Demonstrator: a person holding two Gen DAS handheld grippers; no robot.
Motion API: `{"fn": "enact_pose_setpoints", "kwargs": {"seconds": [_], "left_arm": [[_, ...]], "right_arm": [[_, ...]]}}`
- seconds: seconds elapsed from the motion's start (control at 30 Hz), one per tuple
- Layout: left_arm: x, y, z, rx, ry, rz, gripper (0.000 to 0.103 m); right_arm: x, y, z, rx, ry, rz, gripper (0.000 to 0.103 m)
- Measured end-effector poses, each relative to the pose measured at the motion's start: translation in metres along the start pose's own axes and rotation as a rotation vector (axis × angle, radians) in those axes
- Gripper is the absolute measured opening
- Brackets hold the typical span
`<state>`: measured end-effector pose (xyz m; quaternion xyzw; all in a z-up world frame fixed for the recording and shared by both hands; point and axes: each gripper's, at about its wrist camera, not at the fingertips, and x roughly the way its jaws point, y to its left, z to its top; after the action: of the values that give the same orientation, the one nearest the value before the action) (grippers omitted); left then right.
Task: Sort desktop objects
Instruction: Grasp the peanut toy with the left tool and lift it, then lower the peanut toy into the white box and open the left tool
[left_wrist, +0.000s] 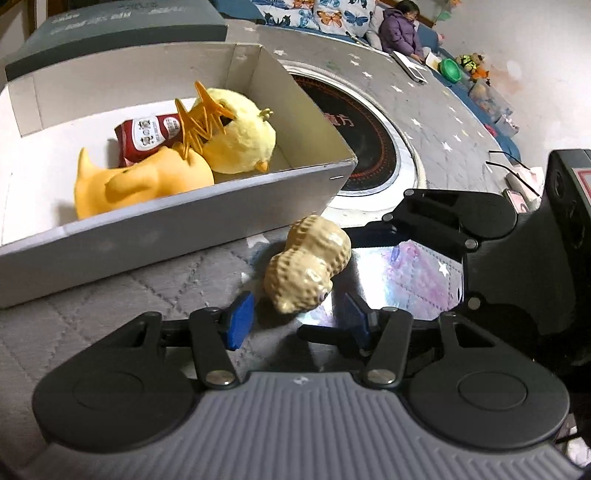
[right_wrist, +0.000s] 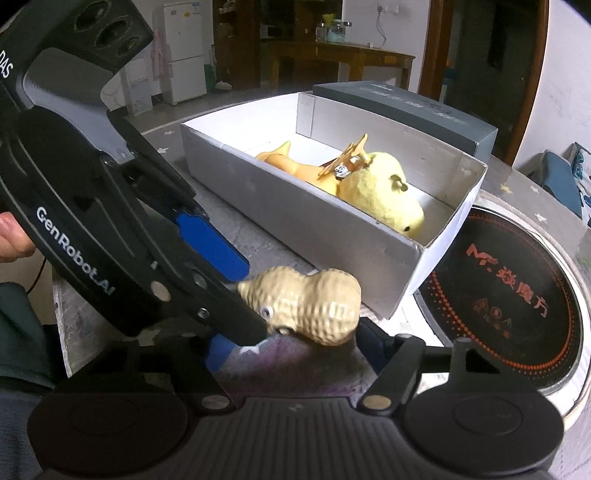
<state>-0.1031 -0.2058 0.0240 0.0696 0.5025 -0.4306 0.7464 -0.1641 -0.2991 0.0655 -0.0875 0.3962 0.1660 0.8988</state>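
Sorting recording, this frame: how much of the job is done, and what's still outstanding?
Done: a rubber duck, a plush chick and a red packet already lie in the white box. In hand: the left gripper is at the peanut toy, jaws either side of its near end, not visibly pressing. Left: the peanut toy sits on the table beside the box, so grasping and boxing it remain.

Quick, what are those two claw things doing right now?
Left gripper: jaws around the peanut toy's end; grip cannot be told.
Right gripper: jaws astride a shiny purple sheet; grip cannot be told.
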Motion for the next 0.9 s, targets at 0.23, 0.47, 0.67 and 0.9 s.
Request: {"fn": "enact_pose_setpoints", "kwargs": {"seconds": [0.23,0.47,0.67,0.9], "left_arm": [[-0.004,-0.001,-0.001,-0.002,-0.004,0.006,0.039],[-0.048,-0.002,0.003,0.013,-0.087,0.021,0.038],[-0.081,0.012,0.02,0.02,-0.168,0.09,0.038],[-0.085,0.064,0.064,-0.051,-0.195,0.136,0.039]], "right_arm": [[0.002,0.003,0.002,0.007,0.0,-0.009,0.067],[-0.017,0.012,0.016,-0.007,-0.047,-0.013,0.066],[-0.028,0.017,0.053,-0.072,-0.127,-0.022,0.066],[0.005,0.011,0.106,-0.14,-0.171,-0.037,0.066]]}}
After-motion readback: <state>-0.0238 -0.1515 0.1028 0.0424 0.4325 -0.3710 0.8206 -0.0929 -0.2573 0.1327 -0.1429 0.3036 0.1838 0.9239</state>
